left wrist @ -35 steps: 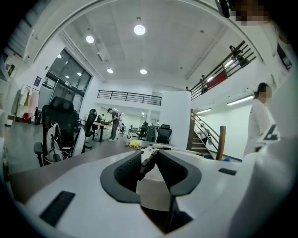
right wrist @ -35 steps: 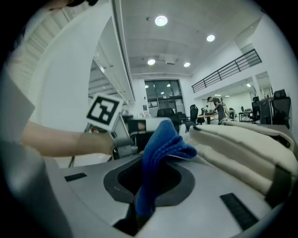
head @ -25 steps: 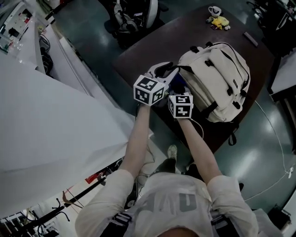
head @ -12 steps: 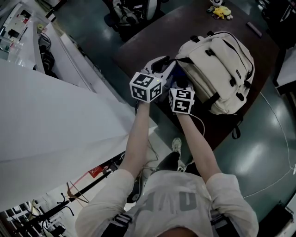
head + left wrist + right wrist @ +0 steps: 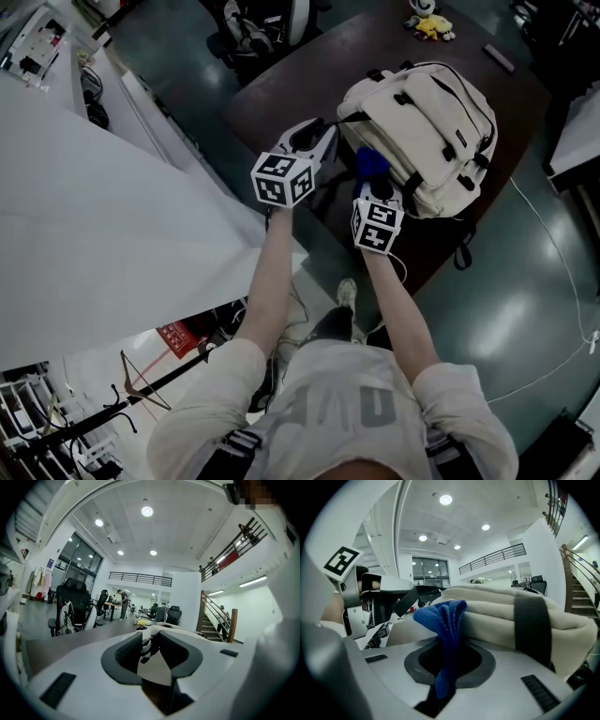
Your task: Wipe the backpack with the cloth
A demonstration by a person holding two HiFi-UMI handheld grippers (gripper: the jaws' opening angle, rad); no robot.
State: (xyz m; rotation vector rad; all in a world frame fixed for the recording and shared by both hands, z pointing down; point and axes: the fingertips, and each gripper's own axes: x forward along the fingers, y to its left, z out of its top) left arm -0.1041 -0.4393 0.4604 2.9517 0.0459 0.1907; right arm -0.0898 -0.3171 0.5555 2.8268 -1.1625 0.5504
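Arms [image 5: 273, 274] reaching forward (side by side), left gripper [image 5: 325, 135] fingers on black strap [image 5: 147, 647], right gripper [image 5: 373, 184] fingers pinching cloth [image 5: 369, 161]

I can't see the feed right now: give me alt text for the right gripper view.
The right gripper is clamped on a blue cloth, whose bunched top sits against the side of a cream backpack. A black strap runs down the backpack at right, with a bright, high-ceilinged hall behind.
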